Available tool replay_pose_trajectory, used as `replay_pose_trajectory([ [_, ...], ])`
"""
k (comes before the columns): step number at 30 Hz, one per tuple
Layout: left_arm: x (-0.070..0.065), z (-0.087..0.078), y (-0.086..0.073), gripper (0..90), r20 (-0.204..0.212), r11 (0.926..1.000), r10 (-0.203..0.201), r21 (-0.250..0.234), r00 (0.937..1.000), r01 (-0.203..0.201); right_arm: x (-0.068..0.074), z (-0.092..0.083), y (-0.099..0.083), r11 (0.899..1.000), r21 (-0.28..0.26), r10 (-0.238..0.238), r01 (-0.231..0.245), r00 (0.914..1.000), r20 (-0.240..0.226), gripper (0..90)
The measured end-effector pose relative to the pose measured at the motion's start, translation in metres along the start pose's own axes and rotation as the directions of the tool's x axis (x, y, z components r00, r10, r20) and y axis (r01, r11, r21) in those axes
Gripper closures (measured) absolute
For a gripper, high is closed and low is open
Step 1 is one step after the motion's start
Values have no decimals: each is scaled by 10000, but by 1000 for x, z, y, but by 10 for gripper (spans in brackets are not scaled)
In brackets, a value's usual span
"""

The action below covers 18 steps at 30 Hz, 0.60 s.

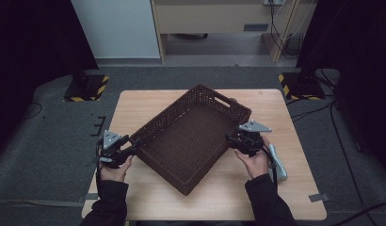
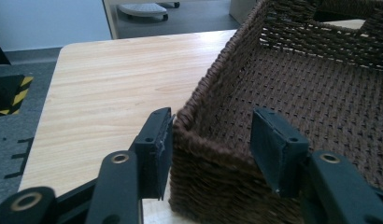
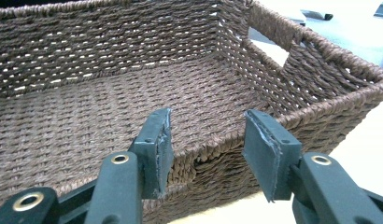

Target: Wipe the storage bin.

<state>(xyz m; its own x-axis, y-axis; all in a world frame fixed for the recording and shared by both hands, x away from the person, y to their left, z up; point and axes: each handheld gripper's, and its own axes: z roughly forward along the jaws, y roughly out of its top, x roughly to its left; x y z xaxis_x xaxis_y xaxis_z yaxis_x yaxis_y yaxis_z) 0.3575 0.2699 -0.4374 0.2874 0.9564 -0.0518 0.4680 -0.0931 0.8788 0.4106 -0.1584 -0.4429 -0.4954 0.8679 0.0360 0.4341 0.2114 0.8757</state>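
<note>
High view: the basket [image 1: 191,139] sat skewed mid-tabletop [image 1: 276,108], your left tool [image 1: 134,143] and right tool [image 1: 230,140] at opposite walls. Left gripper view: jaws apart, straddling a corner, not clamped. Right gripper view: jaws open across the rim.

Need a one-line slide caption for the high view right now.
Person's left tool and right tool, jaws open, meet opposite walls of an empty brown woven basket sitting askew on a wooden table.
</note>
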Motion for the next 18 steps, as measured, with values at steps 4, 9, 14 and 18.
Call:
replay_pose_trajectory([
  [4, -3, 4, 0, 480, -164, 10000, 39, 55, 9999, -39, 1, -3, -1, 10000, 31, 74, -74, 10000, 23, 516],
  [9, 0, 11, 3, 507, -280, 10000, 13, 33, 9996, -12, -1, -4, 0, 10000, -15, -69, 70, 9998, 176, 471],
  [14, 4, 19, 7, 530, -445, 10000, 24, -6, 9990, -25, -6, 1, -3, 9997, -206, 153, -143, 9987, 495, 423],
  [18, 7, 18, 7, 524, -224, 10000, -43, -21, 9997, 42, -5, 0, -4, 9995, -232, 201, -190, 9985, 512, 424],
])
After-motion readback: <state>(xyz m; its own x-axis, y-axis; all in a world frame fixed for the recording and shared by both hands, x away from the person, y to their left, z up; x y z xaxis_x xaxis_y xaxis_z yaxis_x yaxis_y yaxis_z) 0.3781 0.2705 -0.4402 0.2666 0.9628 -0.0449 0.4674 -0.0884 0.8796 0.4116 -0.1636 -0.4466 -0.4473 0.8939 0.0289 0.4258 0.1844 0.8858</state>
